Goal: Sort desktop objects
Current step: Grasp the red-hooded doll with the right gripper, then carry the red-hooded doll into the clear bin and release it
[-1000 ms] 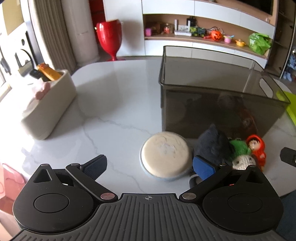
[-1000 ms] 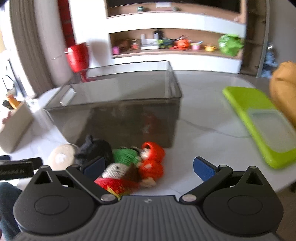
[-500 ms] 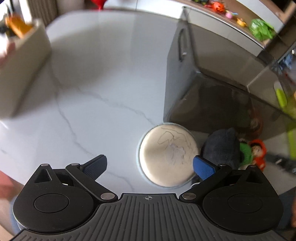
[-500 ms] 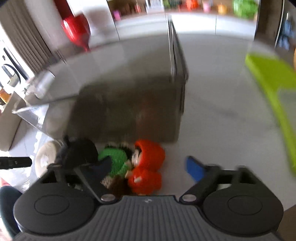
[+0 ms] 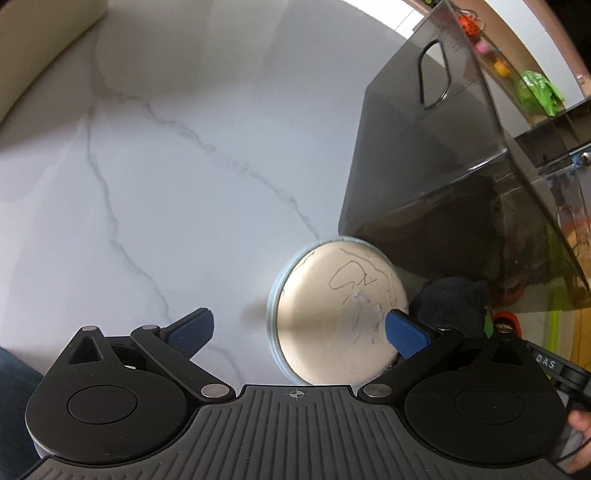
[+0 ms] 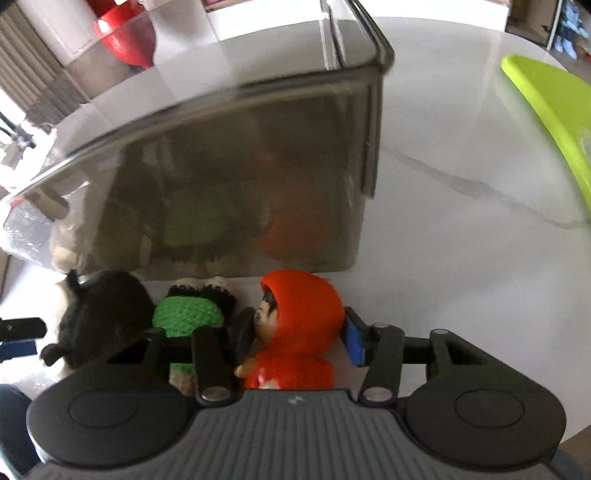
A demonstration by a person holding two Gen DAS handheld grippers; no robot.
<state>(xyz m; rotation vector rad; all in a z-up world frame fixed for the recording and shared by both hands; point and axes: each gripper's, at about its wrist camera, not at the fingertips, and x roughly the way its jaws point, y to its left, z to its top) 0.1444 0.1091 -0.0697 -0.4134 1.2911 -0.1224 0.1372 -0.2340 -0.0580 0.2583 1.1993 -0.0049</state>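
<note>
Right gripper [image 6: 299,332] clamped around the red doll [image 6: 299,325], doll on table just before the dark bin [image 6: 240,166]. Green knit toy [image 6: 188,317] beside its left finger. Left gripper [image 5: 299,332] spread wide; round disc [image 5: 336,310] between fingers, nearer the right one.

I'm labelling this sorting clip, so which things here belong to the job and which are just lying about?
Job:
- red-hooded doll, between the right gripper fingers
- green crochet toy
- black plush toy
- round cream disc, ahead of the open left gripper
- smoked plastic bin

Lying about:
- lime green lid
- red vase
- white box
</note>
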